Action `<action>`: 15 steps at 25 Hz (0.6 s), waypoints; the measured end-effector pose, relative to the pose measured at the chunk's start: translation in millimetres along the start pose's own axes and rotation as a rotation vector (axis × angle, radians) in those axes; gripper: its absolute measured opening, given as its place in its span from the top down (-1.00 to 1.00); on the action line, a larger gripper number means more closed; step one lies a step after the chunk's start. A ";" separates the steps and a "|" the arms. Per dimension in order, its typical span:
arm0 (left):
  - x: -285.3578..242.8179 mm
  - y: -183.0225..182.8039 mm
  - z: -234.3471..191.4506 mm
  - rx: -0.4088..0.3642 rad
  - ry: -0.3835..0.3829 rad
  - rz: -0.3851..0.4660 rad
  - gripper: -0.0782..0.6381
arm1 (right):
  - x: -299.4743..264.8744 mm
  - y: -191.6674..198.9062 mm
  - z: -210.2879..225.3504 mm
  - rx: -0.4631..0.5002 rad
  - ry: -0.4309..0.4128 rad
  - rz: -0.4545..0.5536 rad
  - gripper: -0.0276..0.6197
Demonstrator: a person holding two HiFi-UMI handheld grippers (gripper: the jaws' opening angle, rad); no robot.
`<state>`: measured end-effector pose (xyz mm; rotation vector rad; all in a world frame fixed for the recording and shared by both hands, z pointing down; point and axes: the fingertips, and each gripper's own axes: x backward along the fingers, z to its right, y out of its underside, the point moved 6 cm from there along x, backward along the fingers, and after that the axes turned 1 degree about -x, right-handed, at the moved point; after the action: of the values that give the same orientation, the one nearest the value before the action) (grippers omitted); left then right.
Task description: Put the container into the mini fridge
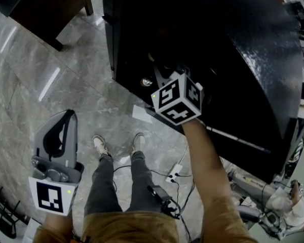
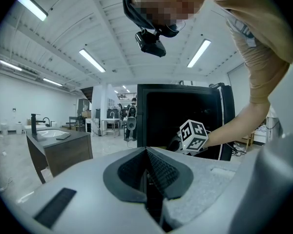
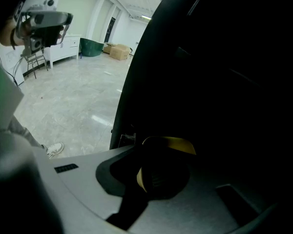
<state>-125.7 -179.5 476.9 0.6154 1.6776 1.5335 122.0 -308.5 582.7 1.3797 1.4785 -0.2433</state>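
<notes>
Between the fingers of the right gripper [image 3: 158,172] sits the yellow container [image 3: 172,142], clamped from both sides. Its rim shows just past the fingertips, inside the dark opening of the black mini fridge [image 3: 224,57]. Beyond the fingertips the interior is too dark to make out any shelf. Left gripper [image 2: 146,154]: fingers pressed together, nothing between them. It is held low over the gray marble floor [image 1: 35,70], well apart from the fridge, whose open front stands ahead of its fingertips.
</notes>
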 end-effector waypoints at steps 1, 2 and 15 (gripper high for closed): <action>1.0 -0.7 0.3 0.000 0.000 0.002 0.78 | 1.7 -0.7 -0.1 0.001 0.002 0.000 0.84; 2.2 -1.3 0.8 0.001 0.000 0.004 0.78 | 3.1 -1.2 -0.7 0.002 0.003 -0.001 0.85; 23.1 -9.1 10.3 -0.013 -0.003 0.013 0.78 | 23.0 -3.5 -20.8 0.009 -0.003 0.006 0.87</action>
<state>-129.7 -156.8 463.2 0.6227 1.6634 1.5507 113.1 -280.4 572.3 1.3899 1.4722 -0.2486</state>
